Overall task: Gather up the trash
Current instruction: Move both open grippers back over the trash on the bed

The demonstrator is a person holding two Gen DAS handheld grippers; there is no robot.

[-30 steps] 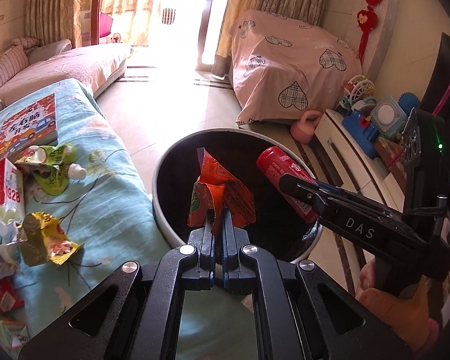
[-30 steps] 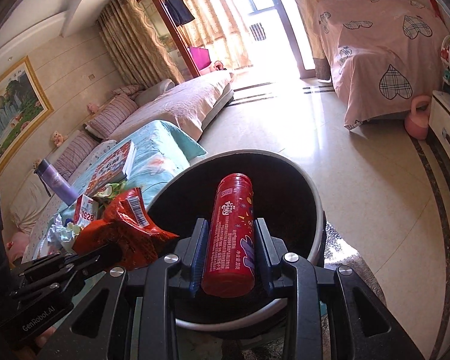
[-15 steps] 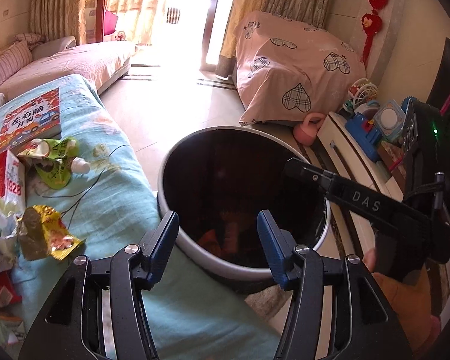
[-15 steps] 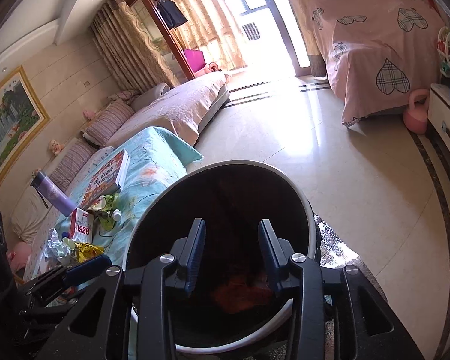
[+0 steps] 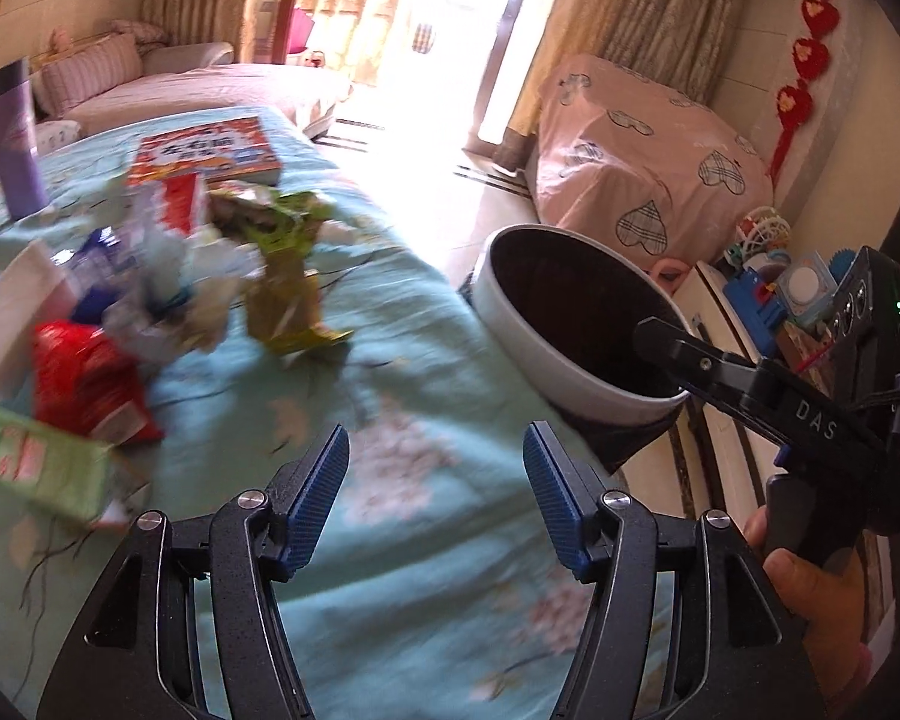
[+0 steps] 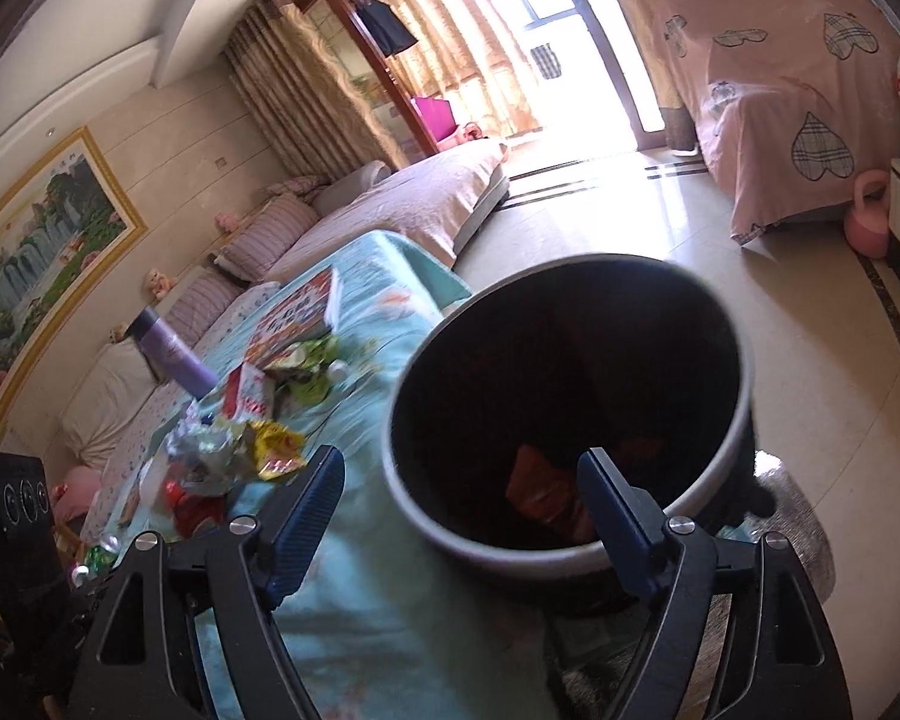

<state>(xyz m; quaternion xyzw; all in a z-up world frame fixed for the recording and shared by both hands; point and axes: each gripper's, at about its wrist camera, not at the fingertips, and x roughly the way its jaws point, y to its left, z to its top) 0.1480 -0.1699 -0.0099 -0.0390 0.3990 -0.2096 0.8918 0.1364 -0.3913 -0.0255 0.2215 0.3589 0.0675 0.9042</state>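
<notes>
Jaws of left gripper [image 5: 435, 495] and right gripper [image 6: 462, 507] gape wide, empty; round grey-rimmed bin [image 5: 513, 324] at mid-right, crumpled wrapper pile [image 5: 168, 276] upper left on floral teal worktop [image 5: 390, 540]; next, probably reach there

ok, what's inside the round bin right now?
In the right wrist view, the round white-rimmed black bin holds an orange-red wrapper near the bottom. The rest of the interior is dark, and the right tool's finger covers part of it.
</notes>
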